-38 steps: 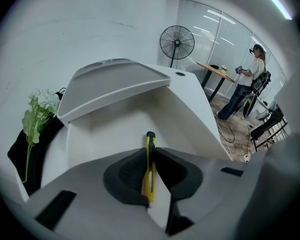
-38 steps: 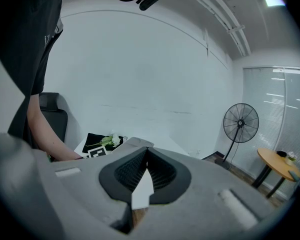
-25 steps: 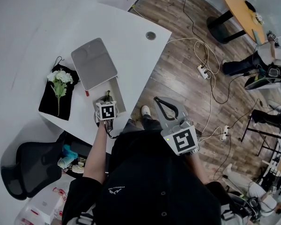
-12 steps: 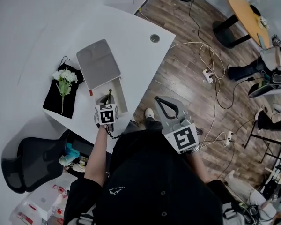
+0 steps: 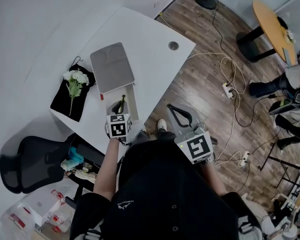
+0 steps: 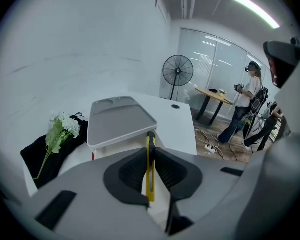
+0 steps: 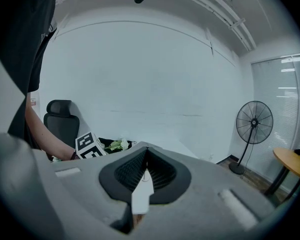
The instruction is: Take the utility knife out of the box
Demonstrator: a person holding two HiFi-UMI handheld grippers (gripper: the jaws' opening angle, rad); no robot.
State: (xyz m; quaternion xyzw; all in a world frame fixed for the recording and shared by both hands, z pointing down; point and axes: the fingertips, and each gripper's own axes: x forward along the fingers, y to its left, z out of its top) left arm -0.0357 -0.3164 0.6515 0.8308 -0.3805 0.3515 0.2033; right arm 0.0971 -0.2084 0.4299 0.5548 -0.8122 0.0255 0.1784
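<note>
A yellow utility knife (image 6: pixel 150 170) stands on edge between the pads of my left gripper (image 6: pixel 150 146), which is shut on it; its black tip pokes out past the fingertips. In the head view the left gripper (image 5: pixel 119 113) hangs over the near end of the open white box (image 5: pixel 131 98), with the knife (image 5: pixel 122 103) lifted above the box's tray. The box's grey lid (image 6: pixel 121 121) lies open beyond it. My right gripper (image 7: pixel 146 153) is shut with nothing in it and hovers off the table's right edge (image 5: pixel 173 109), over the wooden floor.
White flowers (image 5: pixel 76 80) lie on a black pouch left of the box. An office chair (image 5: pixel 24 161) stands below the white table (image 5: pixel 150 44). Cables and a power strip (image 5: pixel 227 90) cross the floor; a fan (image 6: pixel 177 72) and a person (image 6: pixel 246 104) stand farther off.
My left gripper has risen out of the box with the knife and drawn back toward the table's near edge. The right gripper has stayed where it was.
</note>
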